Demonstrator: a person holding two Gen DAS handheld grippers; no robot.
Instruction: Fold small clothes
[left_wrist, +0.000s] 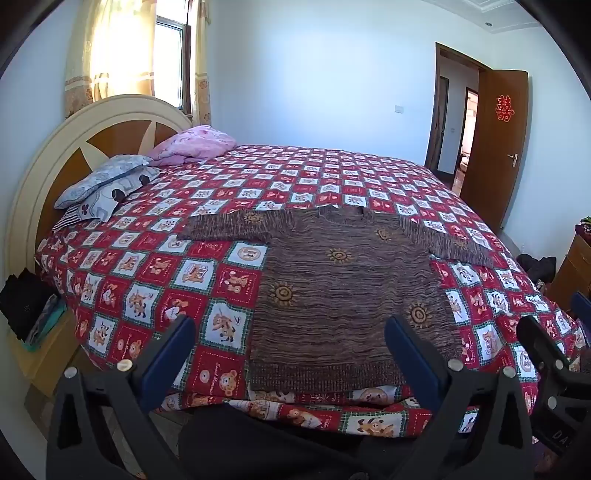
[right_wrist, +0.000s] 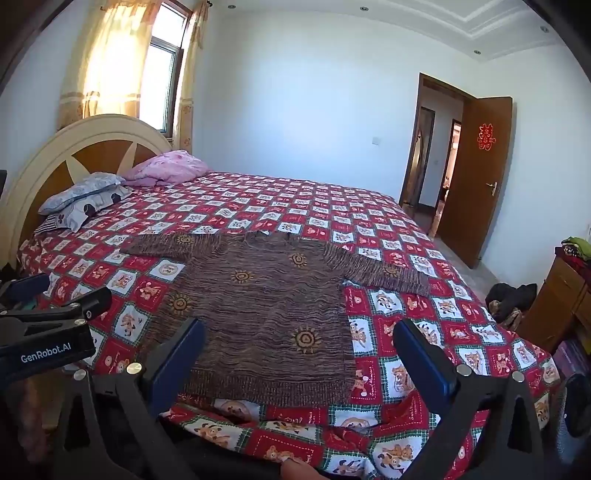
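Sweater (left_wrist: 343, 291) lies flat, centre frame, sleeves spread on the bedspread (left_wrist: 155, 273). Left gripper (left_wrist: 291, 347) and right gripper (right_wrist: 299, 350) gape fully, empty. Recommended: pinch a sleeve's edge only, avoiding bedspread.

Bed (left_wrist: 155, 273) with red checked cartoon cover, brown knit sweater (left_wrist: 332, 295) spread flat near front edge, pillows (left_wrist: 107, 184) and pink quilt (left_wrist: 195, 146) at headboard
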